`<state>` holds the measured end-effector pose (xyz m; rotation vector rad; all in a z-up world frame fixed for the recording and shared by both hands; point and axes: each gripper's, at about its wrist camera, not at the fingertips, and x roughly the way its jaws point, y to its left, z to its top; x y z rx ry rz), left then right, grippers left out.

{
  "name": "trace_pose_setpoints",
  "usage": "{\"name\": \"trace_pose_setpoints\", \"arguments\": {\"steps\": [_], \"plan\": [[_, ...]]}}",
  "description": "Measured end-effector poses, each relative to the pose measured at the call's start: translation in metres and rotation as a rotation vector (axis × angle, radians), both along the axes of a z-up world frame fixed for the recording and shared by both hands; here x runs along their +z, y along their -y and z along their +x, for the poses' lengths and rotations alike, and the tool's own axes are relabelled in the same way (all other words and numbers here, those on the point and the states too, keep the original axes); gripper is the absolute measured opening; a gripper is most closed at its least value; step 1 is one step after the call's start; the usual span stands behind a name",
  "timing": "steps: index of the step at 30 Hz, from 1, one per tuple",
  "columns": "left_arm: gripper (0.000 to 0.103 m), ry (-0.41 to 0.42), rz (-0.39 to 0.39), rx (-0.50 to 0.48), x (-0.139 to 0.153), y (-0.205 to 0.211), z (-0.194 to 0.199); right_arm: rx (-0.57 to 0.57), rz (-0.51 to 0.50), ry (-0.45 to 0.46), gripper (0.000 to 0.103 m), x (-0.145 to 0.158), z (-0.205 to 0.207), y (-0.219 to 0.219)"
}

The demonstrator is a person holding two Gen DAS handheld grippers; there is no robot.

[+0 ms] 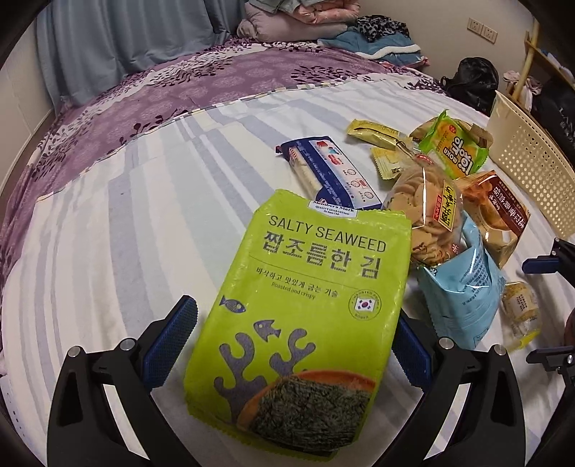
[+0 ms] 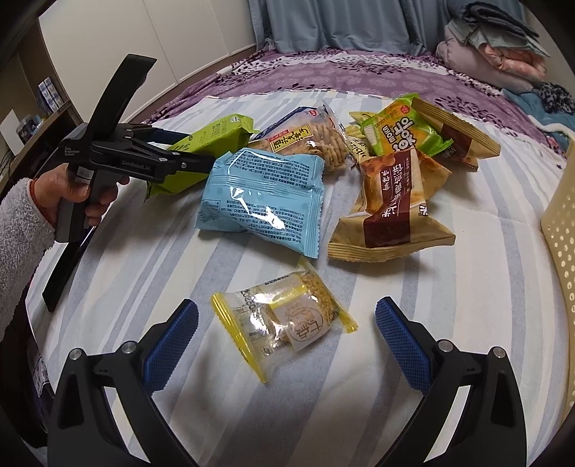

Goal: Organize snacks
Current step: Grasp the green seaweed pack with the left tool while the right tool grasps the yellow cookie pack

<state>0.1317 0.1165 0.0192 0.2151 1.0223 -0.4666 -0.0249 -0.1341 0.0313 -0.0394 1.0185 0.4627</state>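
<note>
A lime-green salty seaweed pack (image 1: 305,305) lies flat on the striped bed sheet (image 1: 125,233). My left gripper (image 1: 291,345) is open and straddles the pack's near half; a gap shows at its left pad. My right gripper (image 2: 287,334) is open around a small clear packet with yellow edges (image 2: 284,323), which lies on the sheet untouched. In the right wrist view a hand holds the left gripper (image 2: 143,158) at the green pack (image 2: 212,140). Beyond lie a light blue bag (image 2: 262,201), a clear biscuit bag (image 2: 305,140) and brown bags (image 2: 388,208).
A cream perforated basket (image 1: 532,169) stands at the right edge of the bed, also visible as the basket (image 2: 564,230). A navy cracker pack (image 1: 330,172) and a green-orange packet (image 1: 452,147) lie in the pile. Folded clothes (image 1: 305,18) sit at the far end.
</note>
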Motion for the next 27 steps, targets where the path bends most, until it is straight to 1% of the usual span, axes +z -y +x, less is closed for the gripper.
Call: {"name": "trace_pose_setpoints", "arguments": {"steps": [4, 7, 9, 12, 14, 15, 17, 21, 23, 27], "plan": [[0.100, 0.008, -0.036, 0.019, -0.002, 0.001, -0.002, 0.008, -0.006, -0.006, 0.098, -0.003, 0.006, -0.006], [0.092, 0.022, -0.038, 0.050, -0.001, 0.002, -0.003, 0.014, -0.025, -0.003, 0.098, -0.005, 0.009, -0.010], [0.087, 0.026, -0.058, 0.072, 0.003, 0.000, -0.005, 0.012, -0.036, -0.009, 0.098, -0.008, 0.012, -0.011], [0.084, 0.045, -0.084, 0.102, 0.009, -0.003, -0.010, 0.018, -0.074, 0.014, 0.097, -0.010, 0.011, -0.014], [0.084, 0.064, -0.096, 0.120, 0.016, -0.005, -0.014, 0.022, -0.117, 0.039, 0.087, -0.010, 0.008, -0.017], [0.084, 0.075, -0.105, 0.133, 0.020, -0.007, -0.016, 0.025, -0.139, 0.053, 0.085, -0.010, 0.006, -0.019], [0.083, 0.095, -0.130, 0.159, 0.029, -0.010, -0.021, 0.026, -0.157, 0.067, 0.072, -0.009, 0.004, -0.020], [0.083, 0.130, -0.163, 0.184, 0.047, -0.013, -0.029, 0.014, -0.143, 0.072, 0.065, -0.006, 0.003, -0.015], [0.083, 0.144, -0.167, 0.181, 0.055, -0.011, -0.034, 0.008, -0.134, 0.075, 0.060, -0.005, 0.004, -0.012], [0.083, 0.168, -0.169, 0.167, 0.070, -0.001, -0.042, 0.003, -0.108, 0.079, 0.055, 0.000, 0.001, -0.006]]}}
